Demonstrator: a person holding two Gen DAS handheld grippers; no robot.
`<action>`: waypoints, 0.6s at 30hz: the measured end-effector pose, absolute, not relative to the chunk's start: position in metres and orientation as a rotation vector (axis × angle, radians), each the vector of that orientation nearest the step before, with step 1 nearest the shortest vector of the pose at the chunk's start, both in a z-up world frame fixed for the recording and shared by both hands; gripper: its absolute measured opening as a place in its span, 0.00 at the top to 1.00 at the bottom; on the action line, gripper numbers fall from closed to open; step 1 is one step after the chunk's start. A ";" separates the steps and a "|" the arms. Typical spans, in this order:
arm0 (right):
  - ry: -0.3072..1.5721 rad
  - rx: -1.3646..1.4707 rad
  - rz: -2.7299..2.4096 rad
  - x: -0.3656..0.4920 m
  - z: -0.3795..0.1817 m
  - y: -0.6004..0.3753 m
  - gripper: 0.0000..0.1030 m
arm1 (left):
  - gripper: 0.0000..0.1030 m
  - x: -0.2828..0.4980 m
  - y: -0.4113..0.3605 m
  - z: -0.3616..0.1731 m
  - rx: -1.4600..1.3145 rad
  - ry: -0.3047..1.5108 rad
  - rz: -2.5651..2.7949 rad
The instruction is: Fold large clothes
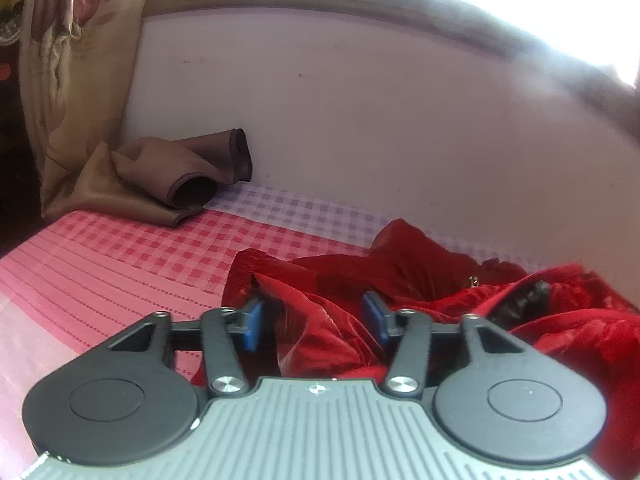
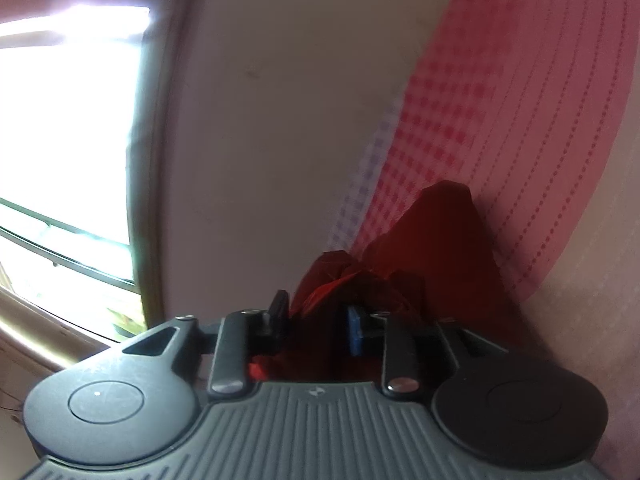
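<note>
The left tongs (image 1: 314, 322) are reaching from the bottom of the frame, blue pads (image 1: 253, 326) standing apart around a fold of crumpled red garment (image 1: 420, 292). It is lying on a pink checked bed (image 1: 120, 256). A brown curtain (image 1: 132, 176) is pooling at upper left.

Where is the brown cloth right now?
In the left wrist view, the brown cloth lies crumpled at the bed's far left corner, against the wall, below the curtain.
</note>
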State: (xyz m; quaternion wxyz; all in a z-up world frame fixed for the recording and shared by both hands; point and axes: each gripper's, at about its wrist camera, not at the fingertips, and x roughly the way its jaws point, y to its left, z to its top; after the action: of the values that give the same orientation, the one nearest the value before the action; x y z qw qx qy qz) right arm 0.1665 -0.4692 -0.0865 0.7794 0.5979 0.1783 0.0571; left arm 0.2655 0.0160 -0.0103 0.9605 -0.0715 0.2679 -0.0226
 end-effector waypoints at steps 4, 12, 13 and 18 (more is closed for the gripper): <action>0.341 1.286 0.131 0.159 -0.083 -0.473 0.45 | 0.11 0.259 0.016 -0.006 -0.145 0.475 -0.034; 0.346 0.852 0.107 0.148 -0.029 -0.454 0.37 | 0.20 0.240 0.003 0.004 0.012 0.333 -0.034; 0.370 0.737 0.107 0.151 -0.020 -0.443 0.54 | 0.34 0.239 0.001 0.003 0.021 0.341 -0.044; 0.441 0.322 0.107 0.173 0.001 -0.386 0.71 | 0.55 0.240 -0.001 -0.005 0.008 0.382 -0.102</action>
State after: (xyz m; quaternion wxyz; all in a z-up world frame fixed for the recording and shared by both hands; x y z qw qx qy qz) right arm 0.1732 -0.3855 0.0008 0.9615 0.1589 0.2179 0.0527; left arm 0.2396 -0.0009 -0.0048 0.9805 0.0040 0.1897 -0.0509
